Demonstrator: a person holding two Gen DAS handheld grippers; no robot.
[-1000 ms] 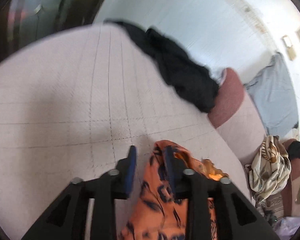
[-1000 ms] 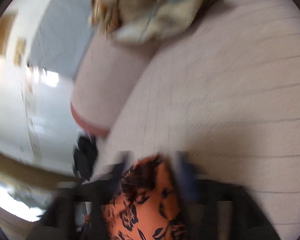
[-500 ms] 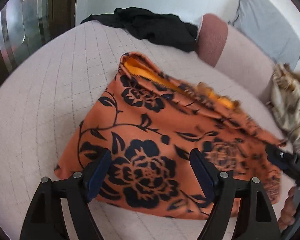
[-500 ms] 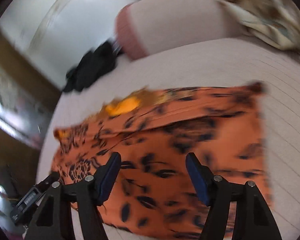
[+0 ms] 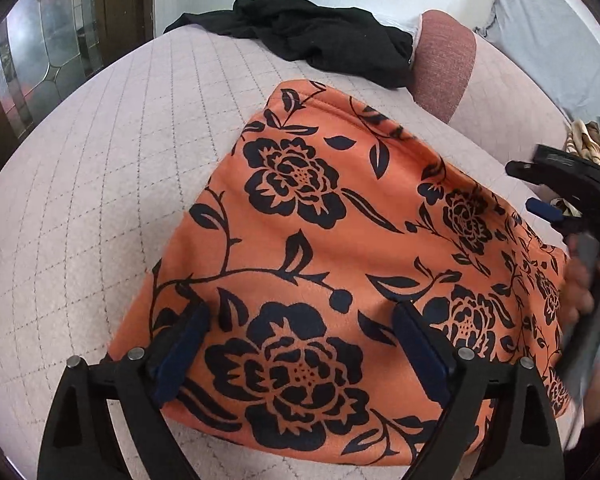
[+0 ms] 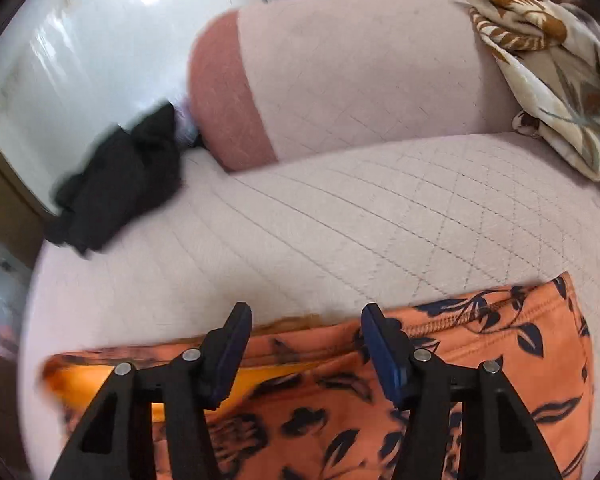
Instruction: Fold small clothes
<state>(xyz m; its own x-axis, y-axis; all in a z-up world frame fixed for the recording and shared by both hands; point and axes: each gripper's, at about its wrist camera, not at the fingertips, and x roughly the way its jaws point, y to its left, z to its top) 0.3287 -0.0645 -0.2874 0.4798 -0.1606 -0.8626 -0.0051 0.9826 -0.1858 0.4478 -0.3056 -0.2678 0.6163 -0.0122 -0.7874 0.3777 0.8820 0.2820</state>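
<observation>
My left fingers (image 5: pixel 300 344) just spread wide, empty over the orange floral garment (image 5: pixel 340 240) lying flat on the quilted sofa seat (image 5: pixel 100 200), long axis left-right; my right fingers (image 6: pixel 304 344), half closing, grip nothing above its yellow-lined hem, visible only there.

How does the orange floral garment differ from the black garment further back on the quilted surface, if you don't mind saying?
The orange floral garment carries a dark flower and vine print; the black garment is plain. The orange one lies spread fairly flat, while the black one is crumpled in a heap. The orange one lies directly below the grippers; the black one sits at the far edge beside the bolster. Both rest on the quilted surface.
</observation>
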